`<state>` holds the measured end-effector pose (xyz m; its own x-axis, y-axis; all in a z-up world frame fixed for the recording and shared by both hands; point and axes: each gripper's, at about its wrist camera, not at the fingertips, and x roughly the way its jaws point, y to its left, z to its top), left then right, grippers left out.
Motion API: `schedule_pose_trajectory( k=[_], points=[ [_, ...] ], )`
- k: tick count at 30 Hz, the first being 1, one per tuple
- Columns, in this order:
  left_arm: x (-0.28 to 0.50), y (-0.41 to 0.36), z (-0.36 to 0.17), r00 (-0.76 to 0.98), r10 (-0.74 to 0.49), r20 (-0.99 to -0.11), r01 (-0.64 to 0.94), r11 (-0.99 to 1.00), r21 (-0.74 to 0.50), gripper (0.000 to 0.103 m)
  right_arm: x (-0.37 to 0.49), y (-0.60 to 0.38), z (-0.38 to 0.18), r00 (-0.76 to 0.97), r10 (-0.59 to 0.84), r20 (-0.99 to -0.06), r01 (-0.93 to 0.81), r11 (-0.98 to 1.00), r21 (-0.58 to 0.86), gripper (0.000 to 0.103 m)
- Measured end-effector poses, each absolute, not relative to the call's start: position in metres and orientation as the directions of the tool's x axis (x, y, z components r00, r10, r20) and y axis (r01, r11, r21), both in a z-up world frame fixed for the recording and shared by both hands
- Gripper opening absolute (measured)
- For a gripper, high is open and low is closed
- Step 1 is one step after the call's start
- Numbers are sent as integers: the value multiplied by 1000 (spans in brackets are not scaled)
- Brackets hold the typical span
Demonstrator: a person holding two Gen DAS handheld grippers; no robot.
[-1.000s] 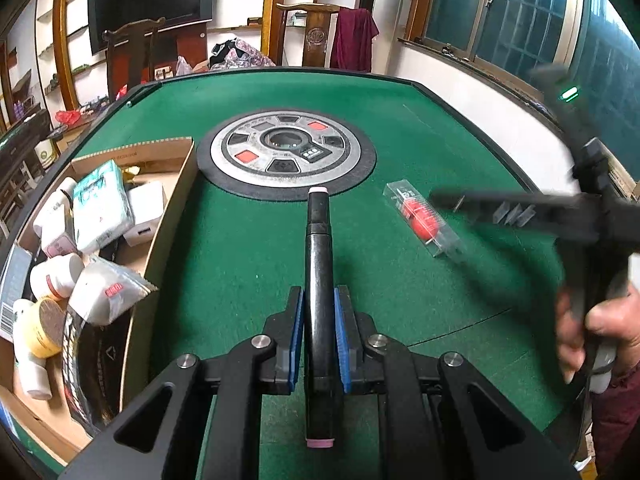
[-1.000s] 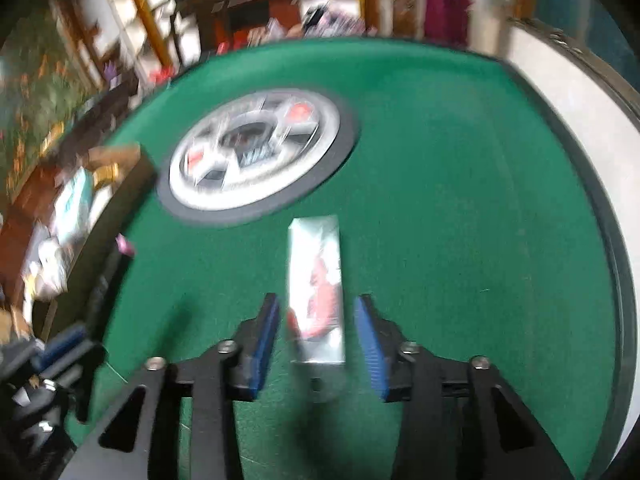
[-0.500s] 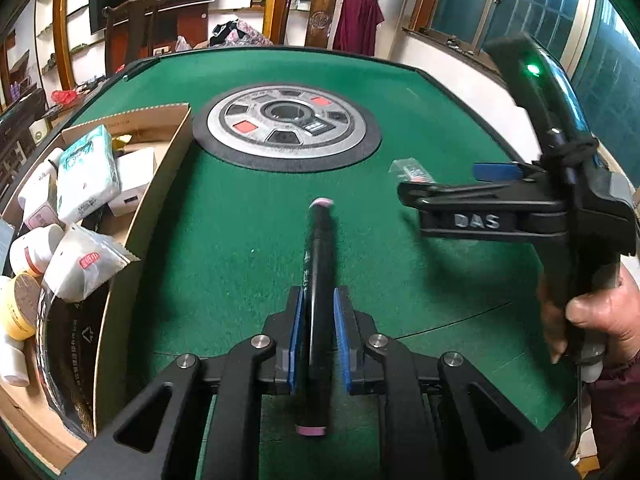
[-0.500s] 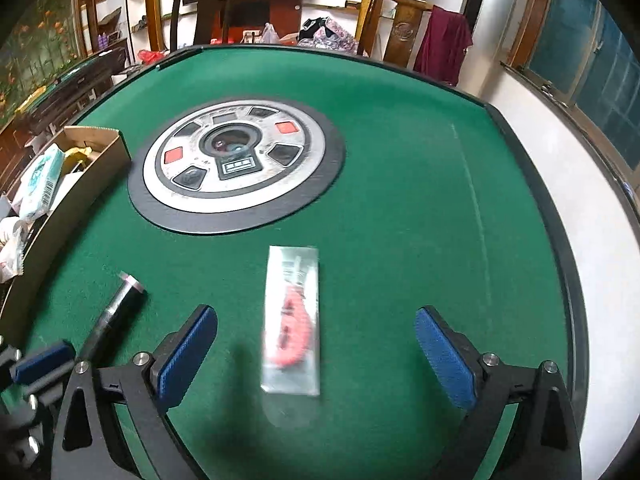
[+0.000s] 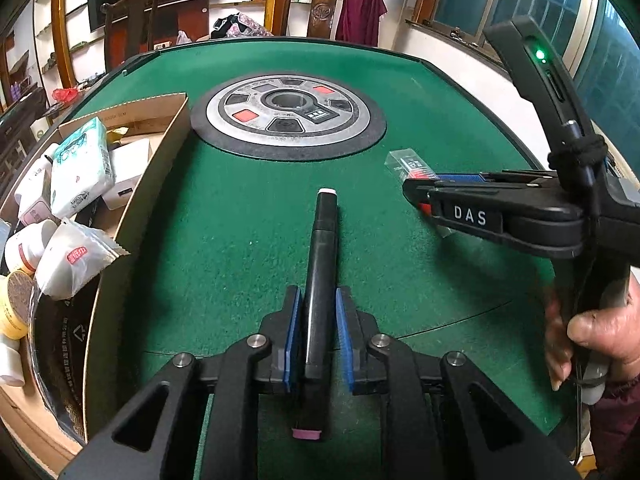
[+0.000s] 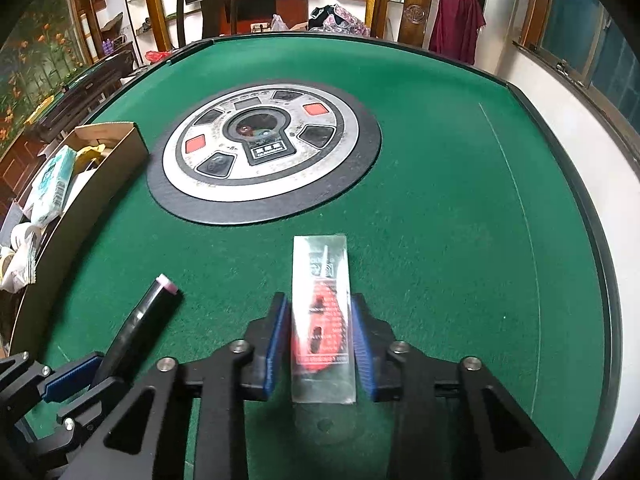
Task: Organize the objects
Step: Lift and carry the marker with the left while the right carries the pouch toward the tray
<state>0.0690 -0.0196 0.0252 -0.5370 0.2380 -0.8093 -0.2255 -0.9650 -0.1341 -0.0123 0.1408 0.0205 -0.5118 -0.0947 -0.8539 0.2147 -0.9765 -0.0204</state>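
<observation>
We hold one thing in each gripper, with the box off to our left.

Our left gripper [image 5: 316,344] has its fingers clamped on the black marker [image 5: 320,280], whose long axis runs straight ahead between them. Our right gripper [image 6: 318,344] has just been closing, its fingers now pressing the sides of the clear packet [image 6: 322,312], lengthwise too, low over the green tabletop [image 6: 440,200]. The cardboard box [image 5: 160,152] lies nearer the left hand and holds tissue packs, sachets and small jars.
</observation>
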Motion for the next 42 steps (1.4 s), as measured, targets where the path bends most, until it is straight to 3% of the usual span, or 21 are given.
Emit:
schedule_pose_trajectory(
  k=[24,42],
  points=[
    [79,-17,30,-565,215,-797,-230,-968,-98,14,5,148,30,-517,-117,-848,184,-983,23,30],
    [112,-54,75,-624,353,-697,-234,-936,-264,14,30,141,64,-565,-165,-808,199,-978,61,30]
  ],
)
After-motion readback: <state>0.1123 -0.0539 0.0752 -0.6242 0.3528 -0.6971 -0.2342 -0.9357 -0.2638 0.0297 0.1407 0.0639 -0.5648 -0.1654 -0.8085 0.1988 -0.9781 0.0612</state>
